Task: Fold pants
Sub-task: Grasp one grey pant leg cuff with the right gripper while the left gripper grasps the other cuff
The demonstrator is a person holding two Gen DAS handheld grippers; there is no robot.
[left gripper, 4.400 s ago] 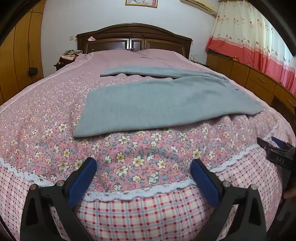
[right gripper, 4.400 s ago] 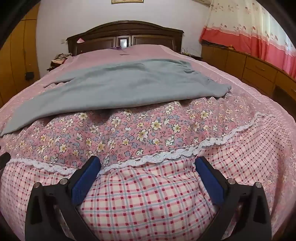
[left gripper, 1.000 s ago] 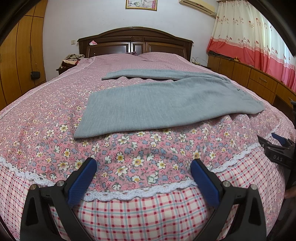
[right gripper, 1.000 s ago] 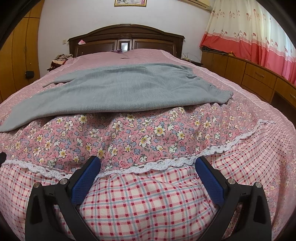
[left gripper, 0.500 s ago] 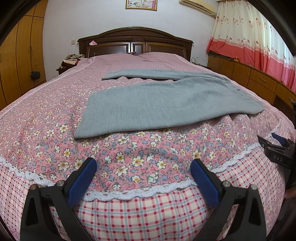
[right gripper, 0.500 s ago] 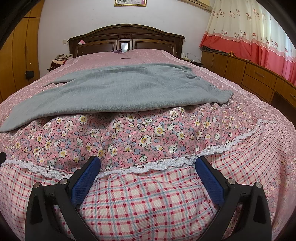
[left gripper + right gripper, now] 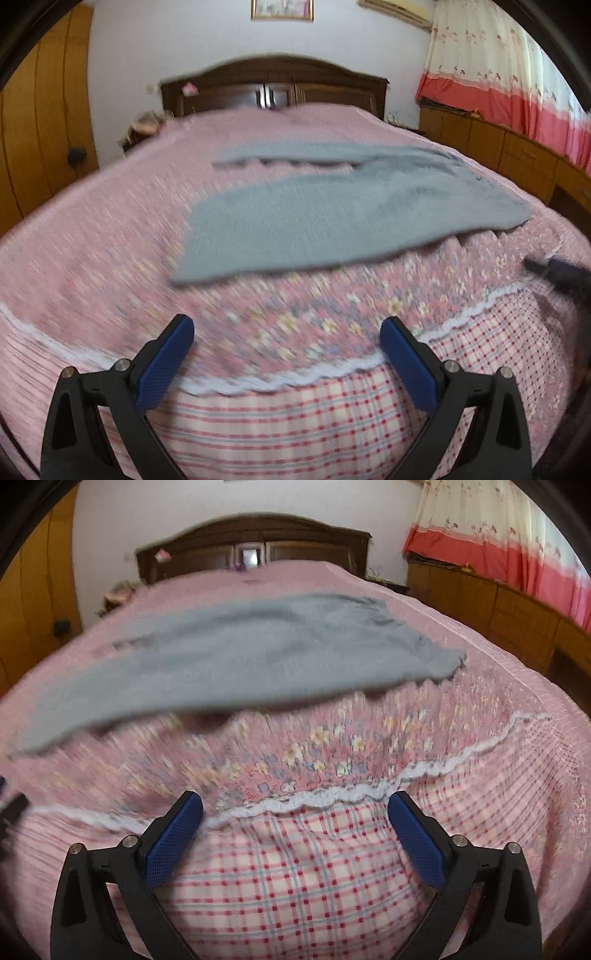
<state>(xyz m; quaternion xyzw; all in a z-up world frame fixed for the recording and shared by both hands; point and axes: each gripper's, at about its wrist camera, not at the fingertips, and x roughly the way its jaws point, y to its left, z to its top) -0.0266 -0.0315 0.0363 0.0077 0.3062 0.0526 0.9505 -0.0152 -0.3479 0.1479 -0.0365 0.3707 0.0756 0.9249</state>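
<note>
Both views have gone smeary compared with the sharp ones half a second back, and the bed sits lower in frame with the pants bigger – so a move in toward the bed seems to have been started after a long idle hover. Looks like the approach for the first grab is finally underway; nothing has been folded yet.

The left gripper (image 7: 286, 339) is held with its jaws spread wide and nothing between them, and the same goes for the right gripper (image 7: 294, 814). Both are parked over the checked hem at the foot of the bed (image 7: 92, 236), short of the fabric.

The grey pants (image 7: 332, 218) are laid flat across the floral bedspread (image 7: 369, 738), legs splayed toward the left, waistband at the right (image 7: 439, 661). A thin, floppy knit, by the look of it – a few wrinkles can be made out near the waist.
</note>
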